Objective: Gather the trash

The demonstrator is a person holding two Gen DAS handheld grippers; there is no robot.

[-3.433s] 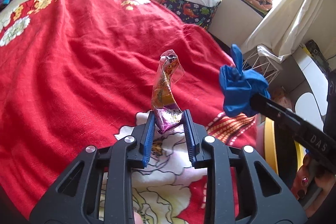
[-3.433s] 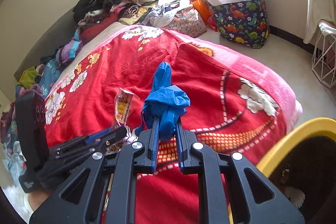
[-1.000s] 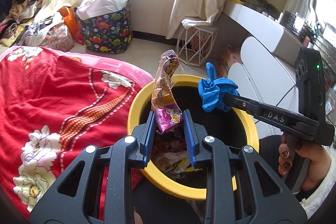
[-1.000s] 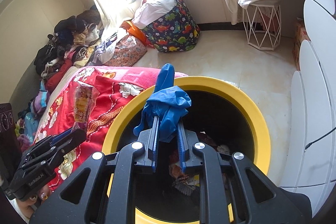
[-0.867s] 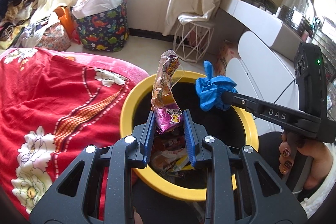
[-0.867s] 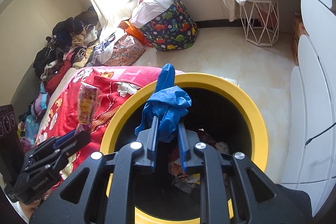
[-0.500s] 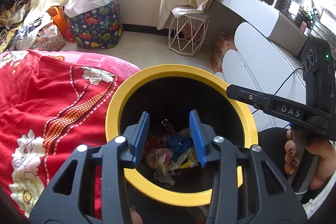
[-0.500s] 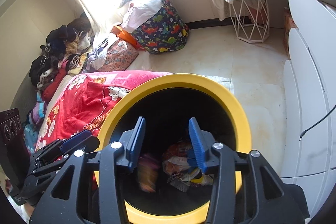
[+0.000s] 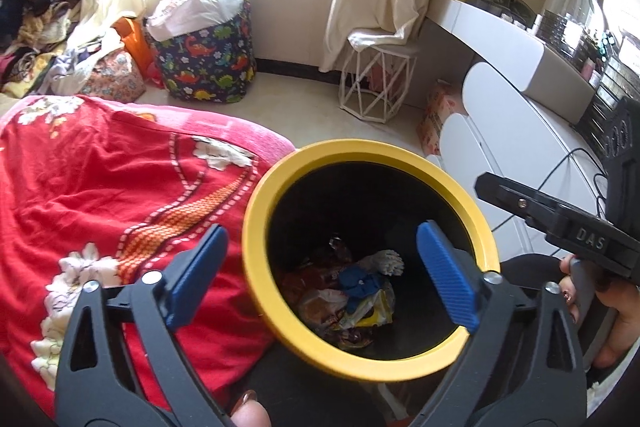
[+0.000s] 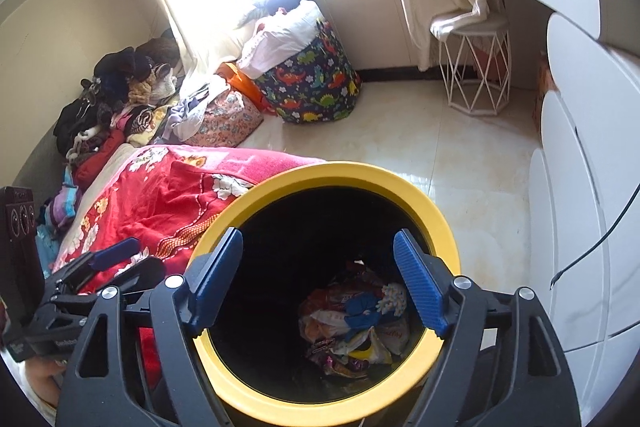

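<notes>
A round black trash bin with a yellow rim (image 9: 256,219) (image 10: 440,223) stands beside the bed. Inside lie crumpled wrappers (image 9: 324,301) (image 10: 340,323) and the blue glove (image 9: 360,283) (image 10: 364,309) on top. My left gripper (image 9: 320,267) is wide open and empty above the bin's left edge. My right gripper (image 10: 320,275) is wide open and empty above the bin; it also shows in the left wrist view (image 9: 560,223) at the right.
A bed with a red floral blanket (image 9: 100,187) (image 10: 168,195) lies left of the bin. A dinosaur-print laundry bag (image 9: 208,67) (image 10: 316,87), a white wire stool (image 9: 376,87) (image 10: 476,67) and white drawers (image 9: 500,131) (image 10: 580,167) stand around the tiled floor.
Both grippers carried their items from the bed to over the bin, then opened. The snack wrapper and the blue glove dropped into the bin. The jaws have since opened wider.
</notes>
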